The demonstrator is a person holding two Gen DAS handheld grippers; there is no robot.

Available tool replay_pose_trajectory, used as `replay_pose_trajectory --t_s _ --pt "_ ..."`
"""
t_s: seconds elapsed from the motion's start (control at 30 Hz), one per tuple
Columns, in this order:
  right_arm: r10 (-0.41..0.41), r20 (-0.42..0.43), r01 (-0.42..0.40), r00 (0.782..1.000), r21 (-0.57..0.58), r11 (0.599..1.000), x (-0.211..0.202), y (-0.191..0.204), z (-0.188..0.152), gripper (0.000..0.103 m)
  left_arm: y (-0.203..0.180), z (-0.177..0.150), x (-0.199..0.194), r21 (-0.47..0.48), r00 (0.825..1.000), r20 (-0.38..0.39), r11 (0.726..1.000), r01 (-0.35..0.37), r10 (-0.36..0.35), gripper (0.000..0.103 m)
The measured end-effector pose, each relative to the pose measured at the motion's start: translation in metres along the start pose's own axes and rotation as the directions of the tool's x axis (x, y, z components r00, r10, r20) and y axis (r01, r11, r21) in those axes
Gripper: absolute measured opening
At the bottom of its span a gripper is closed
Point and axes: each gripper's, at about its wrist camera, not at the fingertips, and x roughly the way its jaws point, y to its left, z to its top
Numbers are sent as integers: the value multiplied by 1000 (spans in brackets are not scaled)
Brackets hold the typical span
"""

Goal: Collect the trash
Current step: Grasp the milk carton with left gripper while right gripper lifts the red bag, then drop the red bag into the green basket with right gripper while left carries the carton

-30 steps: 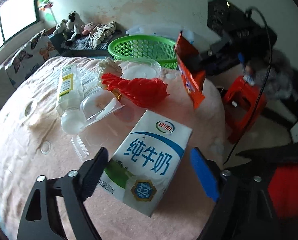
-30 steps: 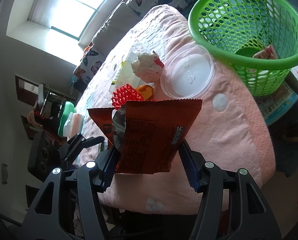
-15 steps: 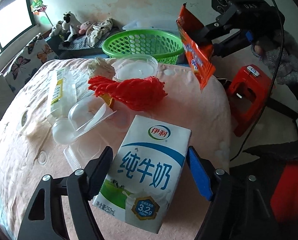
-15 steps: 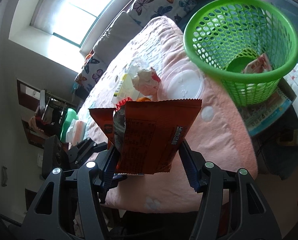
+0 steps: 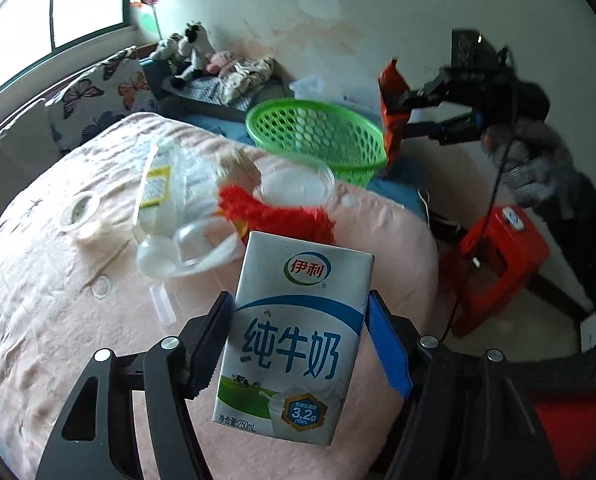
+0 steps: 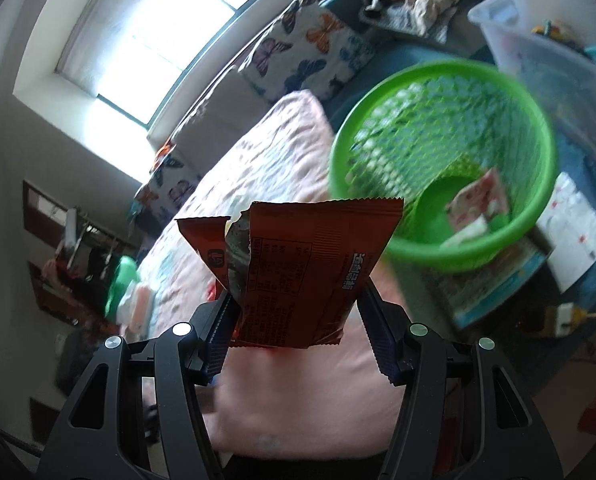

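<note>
A white-and-blue milk carton (image 5: 294,340) stands upright between the pads of my left gripper (image 5: 299,304). Its jaws are closing and both pads press on the carton's sides, holding it just above the pink bed cover (image 5: 58,320). My right gripper (image 6: 298,300) is shut on a torn red snack wrapper (image 6: 298,256). It holds the wrapper in the air near the rim of the green mesh basket (image 6: 457,256). In the left wrist view that wrapper (image 5: 391,112) hangs at the right rim of the basket (image 5: 317,136).
More litter lies on the bed: a red foam net (image 5: 274,216), a clear lid (image 5: 298,186), a crushed plastic bottle (image 5: 158,188), a clear cup (image 5: 194,248), a tape ring (image 5: 78,210). A small packet (image 6: 473,208) lies in the basket. A red stool (image 5: 497,264) stands right of the bed.
The left jaws narrowed onto the milk carton, which rose off the bed and turned upright. The right gripper carried the red wrapper toward the green basket, now larger in its view.
</note>
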Motion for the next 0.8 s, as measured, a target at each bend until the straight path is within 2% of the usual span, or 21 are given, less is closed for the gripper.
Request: replay_pose_trajectory --t_s 0.23,0.37,0.6,0.8 --pt "-80 54 80 995 2 997 9 -27 30 60 9 22 -16 -93 996 85 996 -2 9 64" --pt "-168 66 170 984 -34 985 24 -35 43 60 12 46 -21 -135 990 137 991 -16 35 64" --pt "-261 58 264 964 -73 962 52 -52 53 62 12 95 -8 -176 982 183 984 -5 38 64" --pt "-284 58 288 957 -87 954 62 -68 57 77 10 134 16 -205 980 197 978 28 13 64"
